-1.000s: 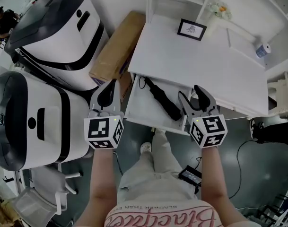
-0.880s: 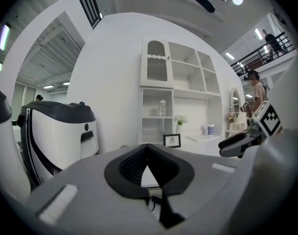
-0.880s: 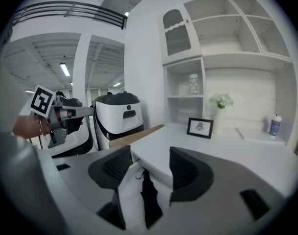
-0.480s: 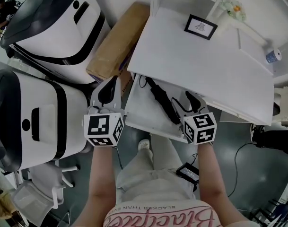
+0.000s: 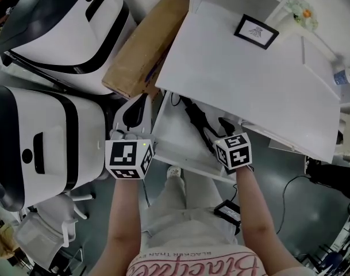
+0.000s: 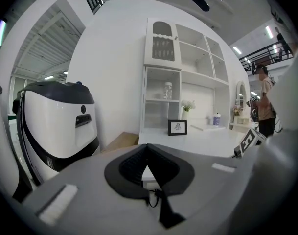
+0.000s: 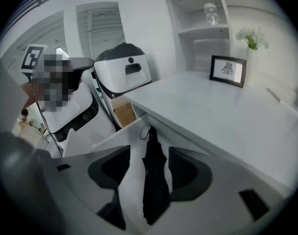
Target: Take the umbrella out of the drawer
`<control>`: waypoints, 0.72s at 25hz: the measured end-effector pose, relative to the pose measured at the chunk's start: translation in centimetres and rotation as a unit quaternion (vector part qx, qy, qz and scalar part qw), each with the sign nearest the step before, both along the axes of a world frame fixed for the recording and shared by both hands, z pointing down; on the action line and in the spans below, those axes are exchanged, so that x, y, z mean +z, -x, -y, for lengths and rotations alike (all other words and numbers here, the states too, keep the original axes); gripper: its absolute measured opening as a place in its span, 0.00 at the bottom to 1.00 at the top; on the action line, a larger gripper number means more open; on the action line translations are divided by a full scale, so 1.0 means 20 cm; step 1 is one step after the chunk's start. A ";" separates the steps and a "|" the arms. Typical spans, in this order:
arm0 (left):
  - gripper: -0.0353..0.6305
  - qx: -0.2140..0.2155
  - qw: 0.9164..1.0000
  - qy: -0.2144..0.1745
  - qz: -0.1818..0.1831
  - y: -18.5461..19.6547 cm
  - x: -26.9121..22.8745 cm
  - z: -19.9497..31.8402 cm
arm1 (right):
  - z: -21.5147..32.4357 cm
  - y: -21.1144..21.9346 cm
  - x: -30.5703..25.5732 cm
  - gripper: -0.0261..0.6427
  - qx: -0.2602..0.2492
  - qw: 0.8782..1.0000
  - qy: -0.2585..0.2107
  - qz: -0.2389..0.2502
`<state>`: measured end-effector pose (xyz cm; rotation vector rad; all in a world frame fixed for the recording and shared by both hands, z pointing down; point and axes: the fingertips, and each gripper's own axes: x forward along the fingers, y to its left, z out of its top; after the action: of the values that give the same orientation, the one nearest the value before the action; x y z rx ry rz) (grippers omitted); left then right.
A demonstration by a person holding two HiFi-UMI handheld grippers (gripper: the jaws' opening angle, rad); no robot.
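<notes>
The folded black umbrella (image 7: 154, 180) is lying lengthwise in the open drawer (image 5: 173, 135) under the white worktop (image 5: 243, 73), its wrist loop (image 7: 146, 131) pointing toward the drawer's far end. The right gripper (image 7: 149, 153) is hanging over it with its jaws standing wide, one on each side of the umbrella's near part, and neither pad appears to be pressing on it. The left gripper (image 6: 148, 147) is sitting off to the drawer's left side with its tips together and nothing between them.

The grasp is likely the next step, and that is where the risk lies. The umbrella's cloth looks loose and soft, so pads closing on the folds alone could let the body slip out. The far part of the umbrella is sitting close under the worktop's edge, so a straight lift might knock it there, or the loop might snag.
</notes>
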<state>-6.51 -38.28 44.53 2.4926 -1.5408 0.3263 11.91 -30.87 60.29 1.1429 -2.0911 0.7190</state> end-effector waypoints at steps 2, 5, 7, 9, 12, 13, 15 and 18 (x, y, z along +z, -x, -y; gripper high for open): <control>0.07 0.000 1.000 0.007 0.001 -0.01 0.04 0.01 | 0.00 0.01 0.09 0.38 -0.010 1.000 0.023 -0.004; 0.07 0.000 1.000 0.017 0.002 -0.01 0.09 0.02 | -0.02 0.03 0.23 0.38 -0.022 0.998 0.062 -0.012; 0.07 -0.002 1.000 0.023 0.001 0.00 0.13 0.02 | -0.04 0.04 0.33 0.38 -0.027 0.995 0.091 -0.019; 0.07 -0.004 1.000 0.029 0.001 0.00 0.16 0.02 | -0.05 0.05 0.41 0.38 -0.030 0.993 0.110 -0.030; 0.07 -0.007 0.999 0.036 0.003 0.00 0.21 0.02 | -0.07 0.04 0.51 0.39 -0.033 0.990 0.125 -0.046; 0.07 -0.008 0.999 0.037 0.004 0.01 0.23 0.02 | -0.07 0.04 0.54 0.39 -0.037 0.990 0.128 -0.051; 0.07 -0.013 0.999 0.041 0.003 0.02 0.25 0.02 | -0.06 0.05 0.59 0.39 -0.047 0.988 0.133 -0.060; 0.07 -0.021 0.999 0.047 0.001 0.05 0.30 0.01 | -0.05 0.07 0.66 0.39 -0.059 0.986 0.139 -0.077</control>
<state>-7.51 -38.43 50.49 2.3867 -1.5402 0.3857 10.45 -29.90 73.44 0.8837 -1.8454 0.8090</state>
